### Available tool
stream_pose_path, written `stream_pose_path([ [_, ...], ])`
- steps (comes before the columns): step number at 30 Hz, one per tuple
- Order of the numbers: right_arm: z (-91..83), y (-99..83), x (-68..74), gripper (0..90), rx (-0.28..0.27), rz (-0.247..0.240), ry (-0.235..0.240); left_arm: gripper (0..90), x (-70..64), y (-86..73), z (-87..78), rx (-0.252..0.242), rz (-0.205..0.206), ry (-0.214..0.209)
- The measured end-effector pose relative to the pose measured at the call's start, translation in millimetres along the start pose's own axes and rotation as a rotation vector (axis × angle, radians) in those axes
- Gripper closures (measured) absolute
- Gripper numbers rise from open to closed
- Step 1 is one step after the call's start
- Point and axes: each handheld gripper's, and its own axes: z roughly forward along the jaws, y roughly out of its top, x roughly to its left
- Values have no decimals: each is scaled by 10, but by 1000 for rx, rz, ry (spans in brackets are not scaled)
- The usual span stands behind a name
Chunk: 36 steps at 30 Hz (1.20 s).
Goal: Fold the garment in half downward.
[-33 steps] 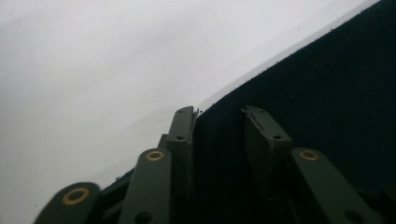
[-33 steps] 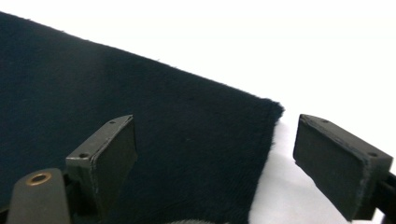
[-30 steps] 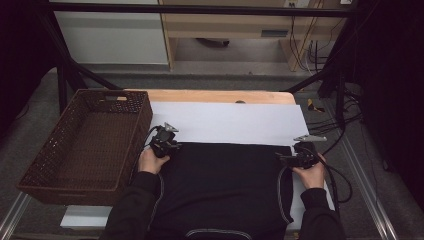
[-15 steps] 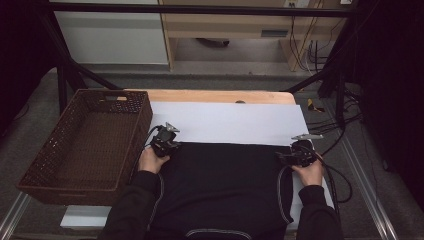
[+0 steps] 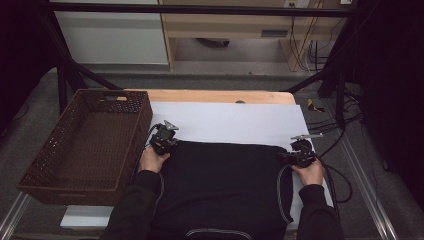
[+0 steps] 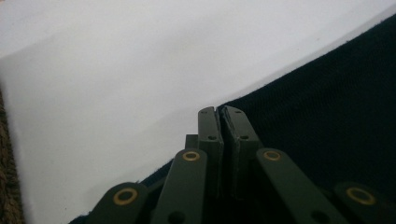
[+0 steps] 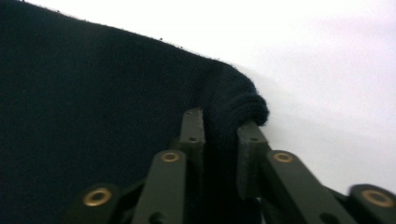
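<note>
A black garment (image 5: 225, 185) was spread flat on the near part of the white table sheet (image 5: 230, 122). Its far right corner was clamped between the jaws of the right gripper (image 7: 219, 123), and its far left corner was pinched by the left gripper (image 6: 219, 112). A brown wicker basket (image 5: 45, 165) was placed to the left.

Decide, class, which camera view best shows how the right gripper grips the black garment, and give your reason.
The right gripper view: the right gripper has its jaws closed on a bunched corner of the black garment. The high view shows the whole garment spread flat, the grip itself too small. The left gripper view shows only its edge.
</note>
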Motion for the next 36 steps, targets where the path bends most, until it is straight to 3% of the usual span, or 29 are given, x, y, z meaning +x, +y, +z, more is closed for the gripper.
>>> stream_pose_path([
  [6, -4, 66, 10, 824, -12, -6, -30, 859, 52, 14, -21, -50, -37, 2],
  [10, -3, 139, 4, 828, -61, -15, -46, 860, 108, 78, -25, -68, -42, 23],
  [16, 39, 313, -31, 830, -155, -23, -114, 857, 207, 289, -6, -95, -66, 64],
  [20, 168, 324, -89, 806, -135, -17, -133, 842, 241, 234, 115, -73, -111, 27],
  [22, 197, 306, -90, 769, -117, -26, -132, 828, 234, 183, 112, -91, -113, 11],
  [25, 116, 318, -63, 643, -157, -28, -112, 709, 243, 136, 25, -127, -148, -10],
  [28, 24, 317, -9, 500, -206, -26, -97, 527, 241, 106, -135, -197, -166, -49],
  [32, -64, 288, 84, 357, -244, -36, -74, 341, 186, 49, -393, -284, -200, -122],
  [36, -156, 240, 150, 237, -262, -26, -62, 140, 105, -10, -612, -326, -229, -194],
])
